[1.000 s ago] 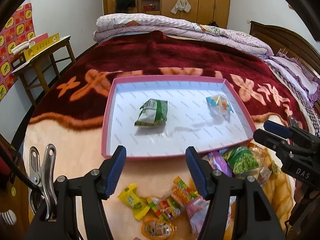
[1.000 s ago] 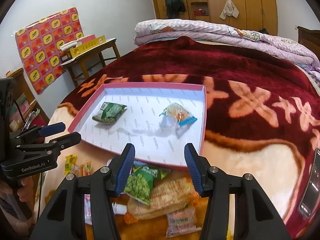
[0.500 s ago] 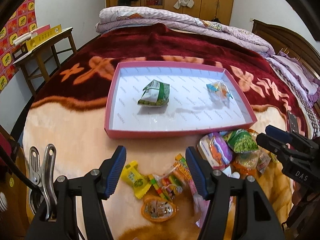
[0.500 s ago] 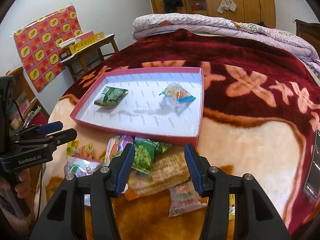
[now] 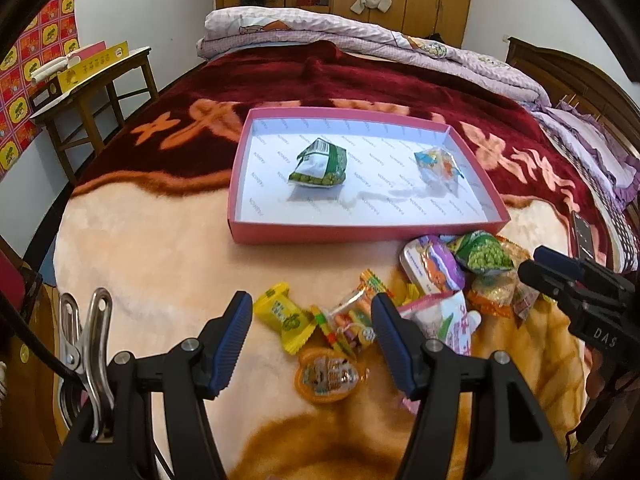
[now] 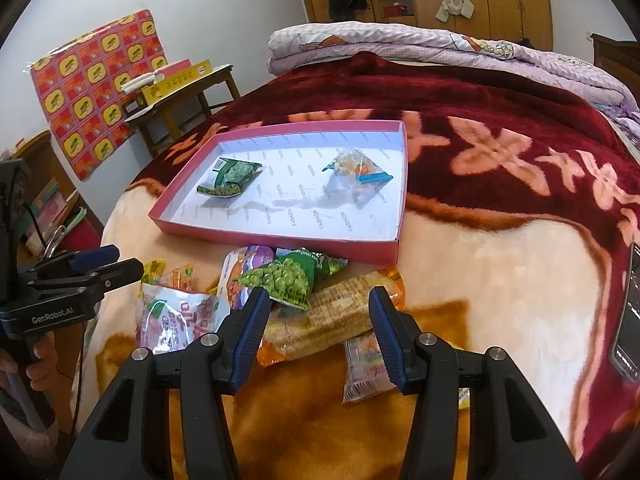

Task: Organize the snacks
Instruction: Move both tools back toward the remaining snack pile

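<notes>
We have drawn both grippers back from the tray (image 5: 362, 231) to the snack pile (image 6: 304, 300) just before it. Left gripper (image 5: 312, 334) and right gripper (image 6: 316, 330) hover empty, fingers apart (two packets already in the tray), ready to pick.

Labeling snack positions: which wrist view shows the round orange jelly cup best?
Left wrist. The orange jelly cup lies unobstructed on the blanket, between that gripper's open fingers and just ahead of them. The right wrist view doesn't visibly show it.
</notes>
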Available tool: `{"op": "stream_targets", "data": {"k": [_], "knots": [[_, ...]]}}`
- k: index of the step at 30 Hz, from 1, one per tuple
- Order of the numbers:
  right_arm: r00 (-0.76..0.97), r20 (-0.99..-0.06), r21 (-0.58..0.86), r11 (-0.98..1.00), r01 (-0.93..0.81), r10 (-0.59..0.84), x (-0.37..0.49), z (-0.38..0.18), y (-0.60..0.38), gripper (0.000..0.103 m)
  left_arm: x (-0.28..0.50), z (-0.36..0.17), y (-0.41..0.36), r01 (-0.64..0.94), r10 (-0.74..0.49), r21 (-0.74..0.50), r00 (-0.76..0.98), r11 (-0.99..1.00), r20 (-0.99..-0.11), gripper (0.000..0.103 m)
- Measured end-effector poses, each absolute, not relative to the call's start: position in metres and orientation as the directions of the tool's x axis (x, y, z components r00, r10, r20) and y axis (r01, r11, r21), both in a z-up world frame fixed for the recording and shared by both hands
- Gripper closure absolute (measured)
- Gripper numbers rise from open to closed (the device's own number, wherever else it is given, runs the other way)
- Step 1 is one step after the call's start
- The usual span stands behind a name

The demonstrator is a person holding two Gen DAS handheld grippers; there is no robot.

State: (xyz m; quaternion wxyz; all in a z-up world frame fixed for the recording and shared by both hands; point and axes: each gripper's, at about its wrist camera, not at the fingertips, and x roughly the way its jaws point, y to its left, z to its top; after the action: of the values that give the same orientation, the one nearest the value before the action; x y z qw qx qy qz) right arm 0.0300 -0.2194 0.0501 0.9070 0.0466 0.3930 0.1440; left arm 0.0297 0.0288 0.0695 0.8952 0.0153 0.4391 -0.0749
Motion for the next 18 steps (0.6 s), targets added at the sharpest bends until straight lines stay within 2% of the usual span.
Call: {"op": "stream_targets", "data": {"k": [18], "knots": [[0.646,-0.707,0.189,0.957,-0.221,0.289,0.012,0.048,-0.226,0.05,0.008,0.048,0.025,0.176,-0.132,-0.037,0.565,0.984,-0.815,0.038]]}}
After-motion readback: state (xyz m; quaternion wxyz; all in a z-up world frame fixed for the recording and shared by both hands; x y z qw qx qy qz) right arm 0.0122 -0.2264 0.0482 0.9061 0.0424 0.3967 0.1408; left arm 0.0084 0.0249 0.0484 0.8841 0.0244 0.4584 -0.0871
